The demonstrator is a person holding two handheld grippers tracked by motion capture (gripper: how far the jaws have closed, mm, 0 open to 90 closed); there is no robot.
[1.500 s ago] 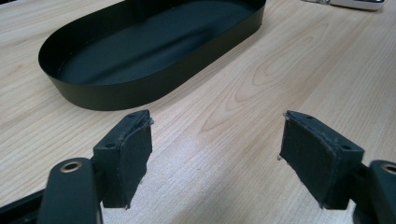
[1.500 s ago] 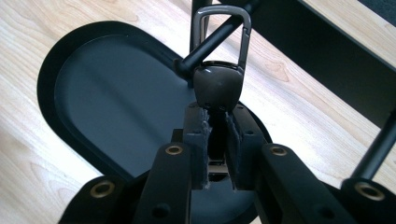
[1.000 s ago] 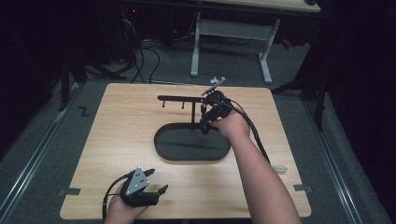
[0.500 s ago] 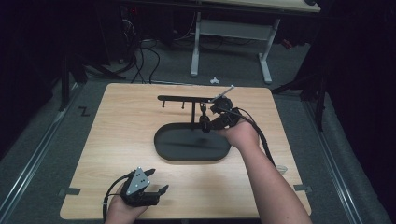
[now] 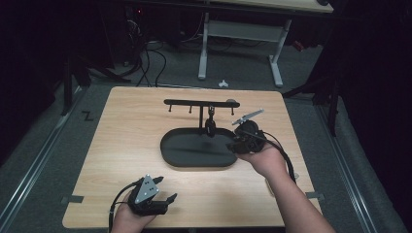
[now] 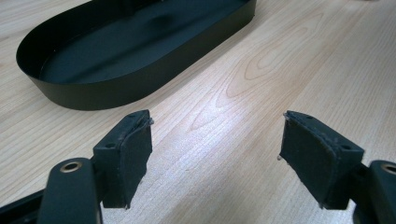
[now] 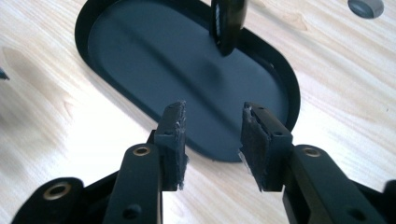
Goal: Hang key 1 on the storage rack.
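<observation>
A black oval tray (image 5: 189,150) sits mid-table, with a black T-shaped rack (image 5: 200,103) standing at its far edge. From the rack's bar a small dark object (image 5: 210,124) hangs over the tray. My right gripper (image 5: 239,141) hovers at the tray's right end, a short way from that object. In the right gripper view its jaws (image 7: 212,112) have just been opening and stand open with nothing between them, above the tray (image 7: 154,60), with the hanging object (image 7: 228,23) ahead. My left gripper (image 5: 154,198) rests near the front edge, open and empty (image 6: 217,119), facing the tray (image 6: 140,88).
A small grey round piece (image 7: 365,7) lies on the wood beyond the tray, near the rack's right end (image 5: 232,102). Bare light wood surrounds the tray on all sides. Behind the table stand a white desk frame (image 5: 240,34) and loose cables on the floor.
My right gripper has pulled back from the rack's bar toward me and to the right, with its jaws wider apart. The dark object stays hanging on the rack. The left gripper has not moved.
</observation>
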